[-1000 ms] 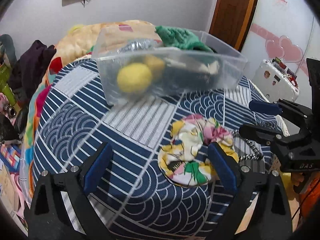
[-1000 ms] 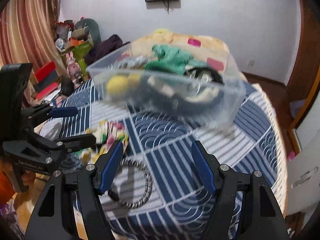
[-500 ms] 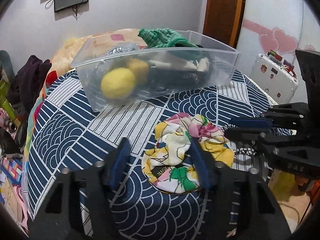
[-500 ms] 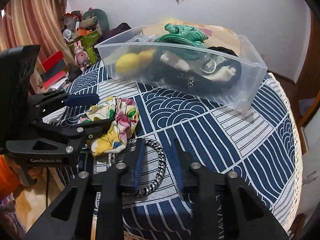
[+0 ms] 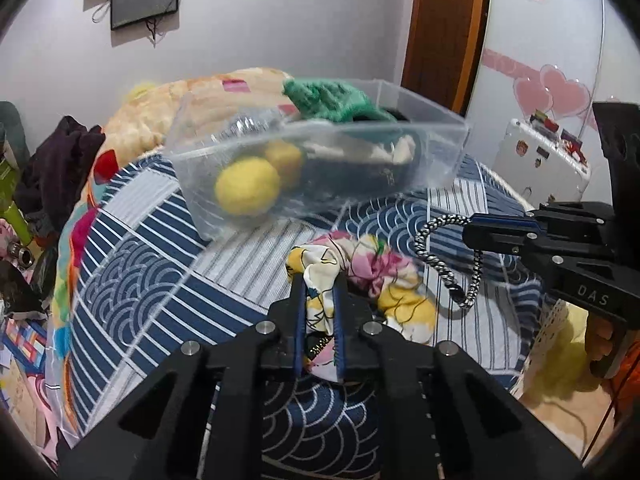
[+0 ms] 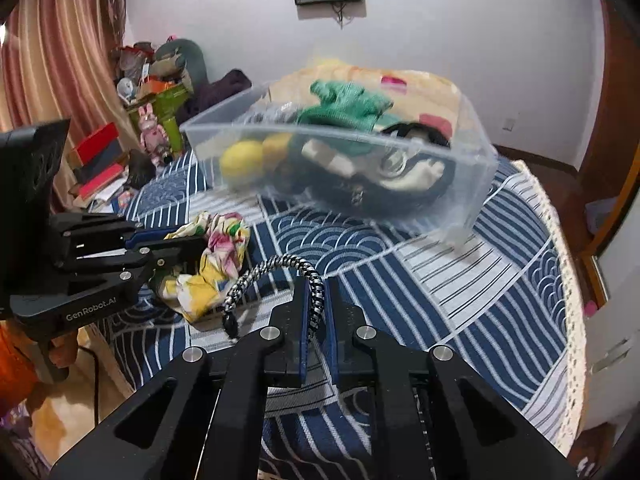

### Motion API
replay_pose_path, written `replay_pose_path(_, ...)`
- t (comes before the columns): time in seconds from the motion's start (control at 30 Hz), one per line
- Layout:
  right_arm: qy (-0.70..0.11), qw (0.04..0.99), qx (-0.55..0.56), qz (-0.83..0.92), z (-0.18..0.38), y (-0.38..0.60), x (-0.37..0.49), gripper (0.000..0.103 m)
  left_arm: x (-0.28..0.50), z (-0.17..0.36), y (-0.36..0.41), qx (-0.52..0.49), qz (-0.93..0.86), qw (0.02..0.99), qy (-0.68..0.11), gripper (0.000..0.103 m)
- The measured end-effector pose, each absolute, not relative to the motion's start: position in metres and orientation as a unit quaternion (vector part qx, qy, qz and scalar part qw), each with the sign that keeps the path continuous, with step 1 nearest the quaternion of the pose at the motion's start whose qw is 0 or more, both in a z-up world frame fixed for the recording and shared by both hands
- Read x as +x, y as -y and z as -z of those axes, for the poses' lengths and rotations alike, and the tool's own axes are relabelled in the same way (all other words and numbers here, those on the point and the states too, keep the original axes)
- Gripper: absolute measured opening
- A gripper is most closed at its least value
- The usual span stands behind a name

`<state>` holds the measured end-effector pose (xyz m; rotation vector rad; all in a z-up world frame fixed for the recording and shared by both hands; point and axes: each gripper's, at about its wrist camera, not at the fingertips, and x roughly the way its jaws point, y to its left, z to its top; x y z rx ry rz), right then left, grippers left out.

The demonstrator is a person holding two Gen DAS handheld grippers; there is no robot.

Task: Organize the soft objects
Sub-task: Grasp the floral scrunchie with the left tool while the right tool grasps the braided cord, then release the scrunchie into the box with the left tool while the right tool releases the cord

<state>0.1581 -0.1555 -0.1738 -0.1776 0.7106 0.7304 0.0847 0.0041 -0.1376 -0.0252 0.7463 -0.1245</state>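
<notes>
My left gripper (image 5: 319, 284) is shut on a floral fabric scrunchie (image 5: 384, 276), which hangs just above the blue patterned bedspread (image 5: 152, 264). My right gripper (image 6: 317, 288) is shut on a black-and-white braided cord loop (image 6: 280, 266), lifted off the bed. The right gripper also shows at the right of the left wrist view (image 5: 476, 232), holding the cord (image 5: 440, 264). The left gripper shows at the left of the right wrist view (image 6: 176, 244) with the scrunchie (image 6: 218, 256). A clear plastic bin (image 5: 420, 152) behind holds yellow balls (image 5: 246, 186), a green knit item (image 5: 336, 98) and dark things.
The bin (image 6: 476, 184) sits on the far half of the bed. A floral quilt (image 5: 168, 108) lies behind it. Clutter and toys (image 6: 156, 120) stand on the left. A white suitcase (image 5: 540, 160) stands at the right. A wooden door (image 5: 444, 28) is behind.
Both grippers went from open to shut. The left one closed on the scrunchie and the right one on the braided cord, and both items have lifted off the bedspread.
</notes>
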Motion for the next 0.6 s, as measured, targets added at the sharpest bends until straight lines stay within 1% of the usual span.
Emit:
replay_pose_path(0.3, -0.297, 0.891, -0.063, -0.338, 0.145, 0.16, 0.163, 0.007, 0.085, 0.094, -0.02, -0.02, 0.04, 0.951, -0.305, 0.011)
replay_pose_path(0.6, -0.248, 0.916, -0.03, -0.313, 0.112, 0.167, 0.178, 0.007, 0.114, 0.064, -0.035, -0.025, 0.015, 0.965, -0.262, 0.011)
